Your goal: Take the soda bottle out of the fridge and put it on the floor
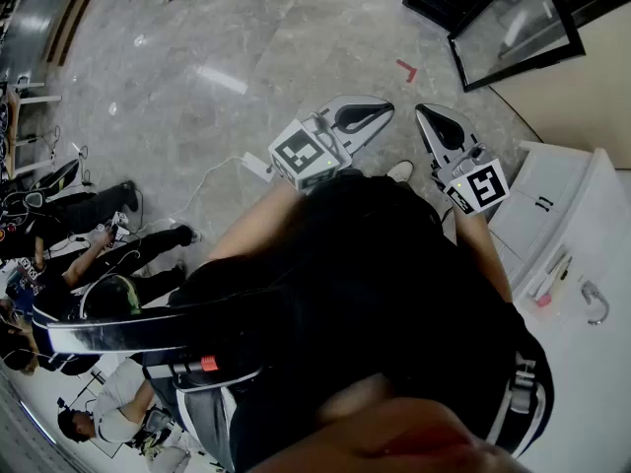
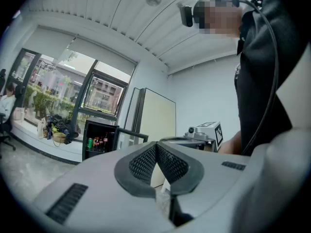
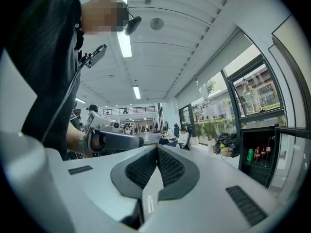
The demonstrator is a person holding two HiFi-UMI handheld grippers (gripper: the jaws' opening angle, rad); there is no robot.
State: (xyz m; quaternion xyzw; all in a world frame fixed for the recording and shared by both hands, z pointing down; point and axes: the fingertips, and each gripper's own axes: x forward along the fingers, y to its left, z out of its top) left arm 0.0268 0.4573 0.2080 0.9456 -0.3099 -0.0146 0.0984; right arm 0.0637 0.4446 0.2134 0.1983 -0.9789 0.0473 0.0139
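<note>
The left gripper [image 2: 156, 148] has its black ribbed pads pressed together at the tips with nothing between them. The right gripper [image 3: 157, 152] is likewise closed and empty. Both are held level, side by side and apart in front of the person's dark-clad torso (the head view shows them over the grey polished stone floor [image 1: 246, 47]).

Each gripper view catches the black mini fridge [image 2: 99, 141], and the left one also shows its glass door swung open. On a shelf inside stand small dark soda bottles [image 3: 263, 153] next to a green can [image 3: 250, 154]; they are too small to tell one bottle from another.

The head view shows only the fridge's top and open door, not its contents, and a white cabinet [image 1: 562, 195] to the right.
</note>
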